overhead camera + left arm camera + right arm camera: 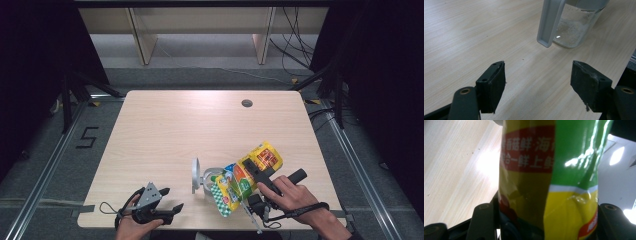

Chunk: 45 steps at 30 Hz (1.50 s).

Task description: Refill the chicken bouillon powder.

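A yellow and green printed pouch (248,174) hangs tilted over a clear jar (209,181), its lower end above the jar's mouth. My right gripper (254,171) is shut on the pouch around its middle. In the right gripper view the pouch (549,182) sits squeezed between the two jaws. The jar's grey lid (194,175) stands flipped up on its left side. My left gripper (171,198) rests open near the table's front edge, left of the jar. In the left gripper view the jar (574,27) holds a little white powder, beyond the gripper (539,85) and its wide-apart jaws.
The wooden table (200,125) has a round cable hole (246,103) at the back right. Wooden shelving (200,30) stands behind it. Dark cables (295,55) lie on the floor at the back right. The table's front edge runs just under both hands.
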{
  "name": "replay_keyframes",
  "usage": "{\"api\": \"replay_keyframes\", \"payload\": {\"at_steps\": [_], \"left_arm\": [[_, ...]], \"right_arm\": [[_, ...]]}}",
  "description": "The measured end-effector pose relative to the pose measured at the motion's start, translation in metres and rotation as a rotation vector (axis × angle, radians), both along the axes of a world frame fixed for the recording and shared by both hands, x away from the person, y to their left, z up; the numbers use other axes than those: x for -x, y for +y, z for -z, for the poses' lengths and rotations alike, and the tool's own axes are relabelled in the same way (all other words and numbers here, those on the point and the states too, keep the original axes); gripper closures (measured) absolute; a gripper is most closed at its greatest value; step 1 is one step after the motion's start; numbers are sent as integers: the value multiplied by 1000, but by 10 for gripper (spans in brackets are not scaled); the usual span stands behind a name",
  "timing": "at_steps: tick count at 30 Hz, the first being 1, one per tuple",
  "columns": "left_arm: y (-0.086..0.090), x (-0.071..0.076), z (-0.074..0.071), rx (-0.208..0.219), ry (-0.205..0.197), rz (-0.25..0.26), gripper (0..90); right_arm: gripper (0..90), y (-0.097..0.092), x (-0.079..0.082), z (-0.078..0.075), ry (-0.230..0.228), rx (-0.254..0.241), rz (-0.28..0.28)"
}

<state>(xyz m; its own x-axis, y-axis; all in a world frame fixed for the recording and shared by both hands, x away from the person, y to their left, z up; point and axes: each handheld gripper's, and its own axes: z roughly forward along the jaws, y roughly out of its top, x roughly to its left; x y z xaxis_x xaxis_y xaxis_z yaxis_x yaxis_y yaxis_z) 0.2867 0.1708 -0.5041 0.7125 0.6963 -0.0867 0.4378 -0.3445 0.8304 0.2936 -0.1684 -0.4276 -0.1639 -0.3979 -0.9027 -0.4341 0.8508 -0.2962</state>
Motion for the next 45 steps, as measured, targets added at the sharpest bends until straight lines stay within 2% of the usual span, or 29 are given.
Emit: {"api": "replay_keyframes", "payload": {"at_steps": [10, 11, 14, 16, 18, 19, 21, 22, 23, 26, 27, 28, 29, 30, 32, 34, 35, 37, 38, 42, 43, 45], "left_arm": [[0, 0, 0, 4, -1, -1, 276], [0, 0, 0, -1, -1, 0, 276], [0, 0, 0, -3, 1, 2, 277], [0, 0, 0, -2, 0, -1, 277], [0, 0, 0, 4, 4, -5, 277], [0, 0, 0, -1, 0, -1, 277], [0, 0, 0, -3, -2, -1, 276], [0, 0, 0, -3, -2, -1, 276], [0, 0, 0, -1, -3, -1, 276], [1, 0, -1, -13, -14, 4, 276], [0, 1, 0, 8, 0, -13, 276], [0, 1, 0, 7, 0, -9, 276], [1, 0, -1, -8, -8, -2, 277], [1, -1, -1, -23, -21, 10, 276], [1, -1, -1, -18, -18, 8, 276], [1, 0, -1, -20, -18, 8, 276], [1, -1, -1, -29, -22, 7, 276], [1, 0, -1, -17, -14, -1, 276], [1, 0, -1, -17, -14, -1, 276], [1, -1, -1, -23, -21, 5, 276], [0, 0, -1, -8, -3, -7, 276], [1, -1, -1, -20, -23, 6, 276]], "right_arm": [[435, 1, -1, -6, -12, 42, -3], [435, 1, -1, -5, -7, 31, 5], [435, 1, -2, -6, -15, 46, -3], [434, 0, -1, -6, -14, 29, 7], [435, 1, -1, -7, -16, 36, 6], [435, 2, -3, -10, -30, 73, -22], [435, 3, -5, -11, -32, 95, -40], [435, 3, -5, -11, -32, 95, -40], [434, 2, -3, -8, -17, 55, -5], [435, 2, -2, -7, -16, 48, -4], [435, 2, -2, -7, -17, 50, -5], [435, 1, -2, -7, -20, 43, 0], [435, 1, -1, -6, -16, 42, 4], [435, 1, -3, -10, -38, 86, -28], [435, 2, -3, -9, -38, 78, -16], [436, 2, -2, -9, -65, 106, -15], [436, 3, -2, -9, -62, 106, -16], [440, 3, -2, -8, -43, 93, -8], [442, 4, -2, -8, -51, 107, -18], [445, 2, -2, -11, -48, 83, -20], [445, 2, -1, -12, -52, 88, -17], [446, 2, 0, -10, -50, 101, -19]]}}
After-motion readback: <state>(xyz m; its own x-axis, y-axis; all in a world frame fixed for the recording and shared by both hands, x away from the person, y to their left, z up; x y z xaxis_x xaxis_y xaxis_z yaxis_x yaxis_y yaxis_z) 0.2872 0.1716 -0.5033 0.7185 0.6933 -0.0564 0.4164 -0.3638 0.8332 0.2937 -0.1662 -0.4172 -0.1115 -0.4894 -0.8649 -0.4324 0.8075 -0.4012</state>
